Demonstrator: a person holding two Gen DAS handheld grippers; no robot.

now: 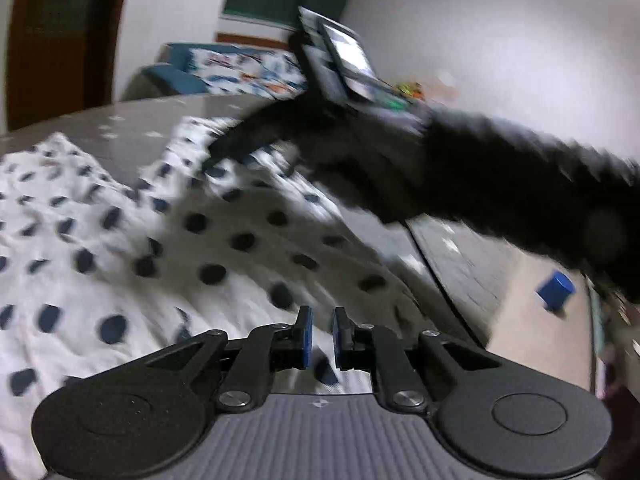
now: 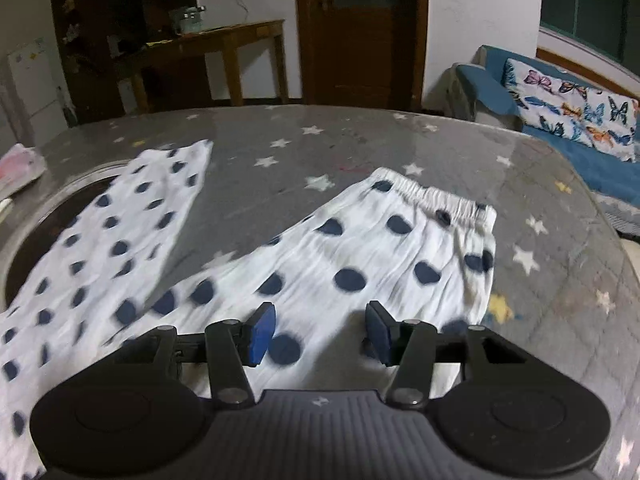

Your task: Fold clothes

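Observation:
White trousers with dark blue dots point(image 2: 360, 264) lie spread on the grey star-patterned table point(image 2: 360, 140). The elastic waistband point(image 2: 436, 200) is at the far right and one leg point(image 2: 120, 232) runs off to the left. My right gripper point(image 2: 320, 312) hovers open just over the seat of the trousers. In the left wrist view the trousers point(image 1: 240, 240) are rumpled. My left gripper point(image 1: 323, 312) is low over them, its blue pads a narrow gap apart with nothing between. The blurred right gripper point(image 1: 224, 146) and a dark sleeve point(image 1: 500, 176) reach across to the cloth's far edge.
A round dark recess point(image 2: 40, 232) in the table lies under the left leg. A pale bundle point(image 2: 20, 168) sits at the table's left edge. Behind are a wooden desk point(image 2: 224, 40), a door point(image 2: 360, 28) and a blue sofa point(image 2: 572, 112). A blue box point(image 1: 556, 290) is on the floor.

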